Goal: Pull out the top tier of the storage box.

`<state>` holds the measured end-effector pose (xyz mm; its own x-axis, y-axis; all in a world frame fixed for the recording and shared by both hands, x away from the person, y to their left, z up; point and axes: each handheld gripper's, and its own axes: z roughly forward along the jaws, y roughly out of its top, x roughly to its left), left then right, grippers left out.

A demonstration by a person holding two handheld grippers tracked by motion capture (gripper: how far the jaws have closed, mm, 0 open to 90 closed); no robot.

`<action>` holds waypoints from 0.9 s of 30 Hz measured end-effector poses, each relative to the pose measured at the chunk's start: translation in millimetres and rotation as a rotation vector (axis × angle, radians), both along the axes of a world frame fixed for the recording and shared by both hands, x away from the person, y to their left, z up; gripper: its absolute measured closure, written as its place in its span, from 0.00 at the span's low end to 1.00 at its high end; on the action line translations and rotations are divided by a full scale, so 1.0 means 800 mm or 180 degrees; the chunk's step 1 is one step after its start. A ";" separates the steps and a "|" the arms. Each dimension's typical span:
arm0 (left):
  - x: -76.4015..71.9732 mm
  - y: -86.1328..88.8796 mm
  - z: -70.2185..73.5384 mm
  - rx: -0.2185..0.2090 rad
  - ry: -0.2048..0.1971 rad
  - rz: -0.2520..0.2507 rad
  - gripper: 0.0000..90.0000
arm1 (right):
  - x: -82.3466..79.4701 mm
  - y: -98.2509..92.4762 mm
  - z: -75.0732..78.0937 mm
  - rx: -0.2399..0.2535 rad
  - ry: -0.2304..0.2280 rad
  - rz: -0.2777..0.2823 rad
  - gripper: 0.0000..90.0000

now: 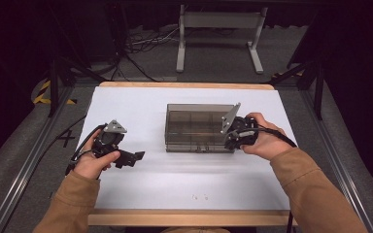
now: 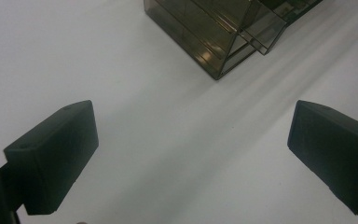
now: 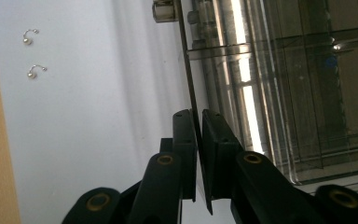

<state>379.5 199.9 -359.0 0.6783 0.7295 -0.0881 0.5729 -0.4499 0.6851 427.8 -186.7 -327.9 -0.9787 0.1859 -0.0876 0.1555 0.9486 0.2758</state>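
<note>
Jaws of our right gripper clamped on box wall, our left gripper jaws wide apart, no readable writing on it.

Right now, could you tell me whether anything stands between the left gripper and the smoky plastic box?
Nothing visible does. Bare white table cover lies between the open left gripper and the box. The right gripper is clamped on the box's thin front panel.

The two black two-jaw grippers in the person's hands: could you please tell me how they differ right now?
The left gripper has its jaws wide apart with nothing between them; the right gripper is shut on the thin front wall of the smoky transparent plastic compartment box. The left hovers over the bare white table cover, apart from the box; the right touches it. Both are black and hand-held.
</note>
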 end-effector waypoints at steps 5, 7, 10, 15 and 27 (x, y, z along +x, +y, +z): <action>0.000 0.000 0.000 -0.0006 0.0001 -0.0002 0.03 | -0.007 0.004 0.002 -0.0054 0.0008 0.0084 0.95; 0.000 0.000 0.000 -0.0006 0.0002 0.0000 0.03 | -0.009 0.004 0.002 -0.0048 0.0030 0.0104 0.95; 0.000 0.000 0.000 -0.0001 -0.0001 0.0002 0.03 | -0.014 0.003 0.003 -0.0057 0.0011 0.0157 0.96; 0.000 0.000 0.000 0.0002 -0.0002 0.0004 0.03 | -0.023 0.003 0.005 -0.0054 0.0042 0.0203 0.96; -0.001 0.000 0.001 -0.0012 0.0002 0.0022 0.03 | -0.038 0.005 0.005 -0.0031 0.0000 0.0337 0.97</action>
